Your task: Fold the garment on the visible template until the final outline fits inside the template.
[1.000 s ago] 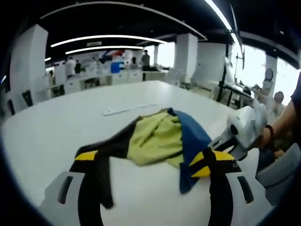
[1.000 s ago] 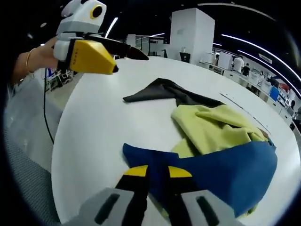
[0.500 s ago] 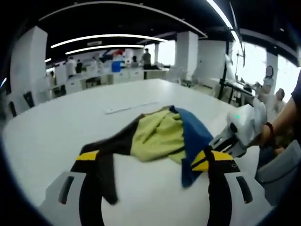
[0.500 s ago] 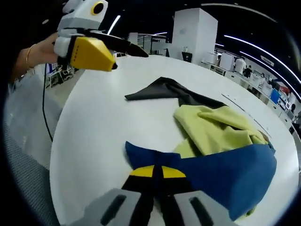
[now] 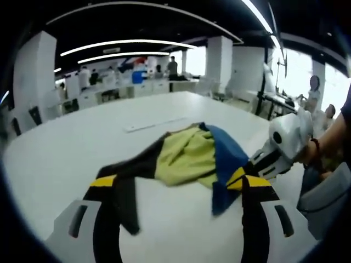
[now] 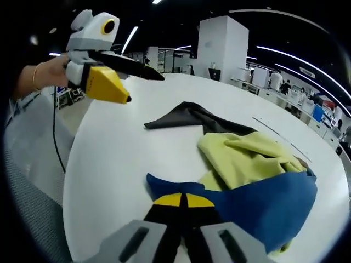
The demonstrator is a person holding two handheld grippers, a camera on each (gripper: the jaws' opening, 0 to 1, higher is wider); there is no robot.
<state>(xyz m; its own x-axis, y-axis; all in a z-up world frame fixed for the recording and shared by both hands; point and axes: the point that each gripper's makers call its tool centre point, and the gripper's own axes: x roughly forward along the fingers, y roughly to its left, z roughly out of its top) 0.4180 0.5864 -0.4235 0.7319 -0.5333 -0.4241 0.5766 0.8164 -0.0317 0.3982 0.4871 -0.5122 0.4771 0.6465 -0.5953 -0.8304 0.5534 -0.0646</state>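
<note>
White tabletop is carrying our crumpled garment, outline unclear. Our right tool is pinching its blue edge; our left tool is hovering, gaping.

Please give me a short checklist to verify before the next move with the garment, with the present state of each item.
1. Right claw shut on the garment's blue edge: ok.
2. Left claw open, above the table, holding nothing: ok.
3. Garment lies flat: not ok, crumpled.
4. Black sleeve free to grasp: ok.
5. Template outline located: cannot tell.
</note>
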